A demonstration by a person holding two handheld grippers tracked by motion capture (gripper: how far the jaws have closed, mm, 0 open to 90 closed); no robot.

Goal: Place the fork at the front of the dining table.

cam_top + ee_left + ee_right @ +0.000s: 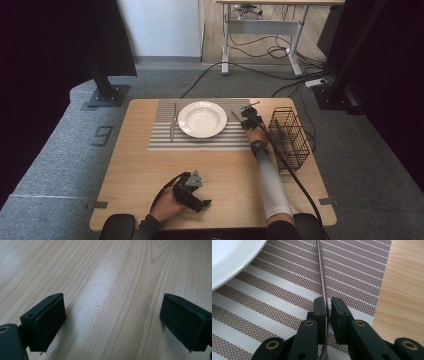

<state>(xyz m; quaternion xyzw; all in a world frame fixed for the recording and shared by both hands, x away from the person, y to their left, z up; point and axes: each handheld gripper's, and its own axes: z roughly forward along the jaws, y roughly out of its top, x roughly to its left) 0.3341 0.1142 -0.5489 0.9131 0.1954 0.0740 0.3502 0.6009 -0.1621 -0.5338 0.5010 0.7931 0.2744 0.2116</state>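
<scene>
"What do the grabbers look like?"

"The left gripper is black with a grey three-cornered plate on top. The right gripper is black too, with brass rings (they look like little screws)."

"And the person?"

"A light grey sleeve, and a long black cable."

The left tongs rest low near the tabletop's near edge, jaws wide apart (nothing between them). The right arm stretches toward the far side, its tongs pinched tight on a thin metal utensil.
</scene>
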